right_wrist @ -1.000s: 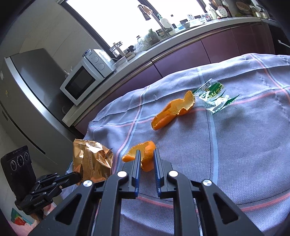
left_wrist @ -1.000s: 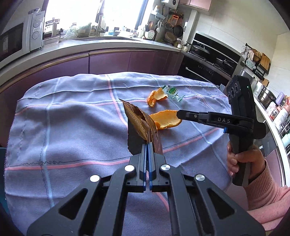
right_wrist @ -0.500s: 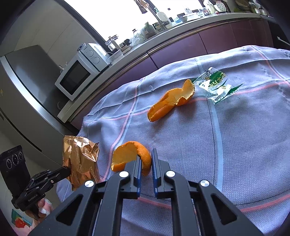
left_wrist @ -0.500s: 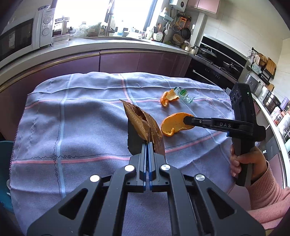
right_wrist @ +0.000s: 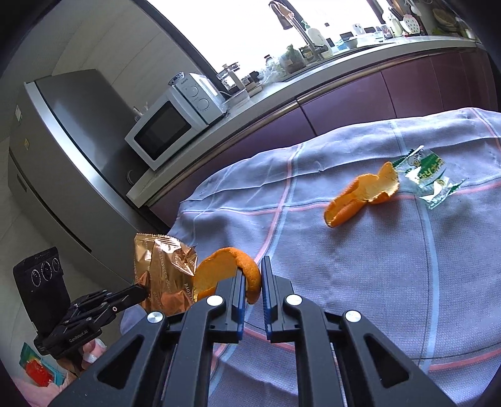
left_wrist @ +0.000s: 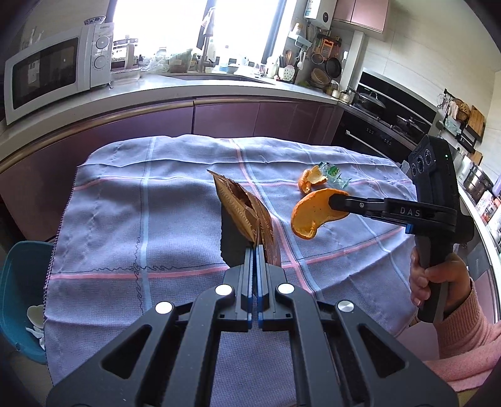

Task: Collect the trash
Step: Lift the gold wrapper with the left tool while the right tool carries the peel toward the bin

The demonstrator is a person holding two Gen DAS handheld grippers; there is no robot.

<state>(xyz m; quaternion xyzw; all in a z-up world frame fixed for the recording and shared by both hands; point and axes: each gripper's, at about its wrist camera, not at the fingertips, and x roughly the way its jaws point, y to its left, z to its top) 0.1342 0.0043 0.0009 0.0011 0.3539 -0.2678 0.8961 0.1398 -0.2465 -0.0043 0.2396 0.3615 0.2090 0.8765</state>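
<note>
Two grips: L gripper [left_wrist: 254, 250] pinches wrapper [left_wrist: 244, 213], R gripper [right_wrist: 252, 275] orange peel [right_wrist: 225, 269].

Two orange peels: one [left_wrist: 316, 213] at 3 o'clock, one [left_wrist: 310, 181] at 1 o'clock; one gold snack wrapper [left_wrist: 247, 216]; one clear green-printed wrapper [right_wrist: 427, 175].

Bright daylight is coming through the window [left_wrist: 156, 28] above the long counter [left_wrist: 156, 90] with purple cabinets [left_wrist: 225, 119]. A white microwave [left_wrist: 53, 69] is standing beside a steel fridge [right_wrist: 62, 156].
</note>
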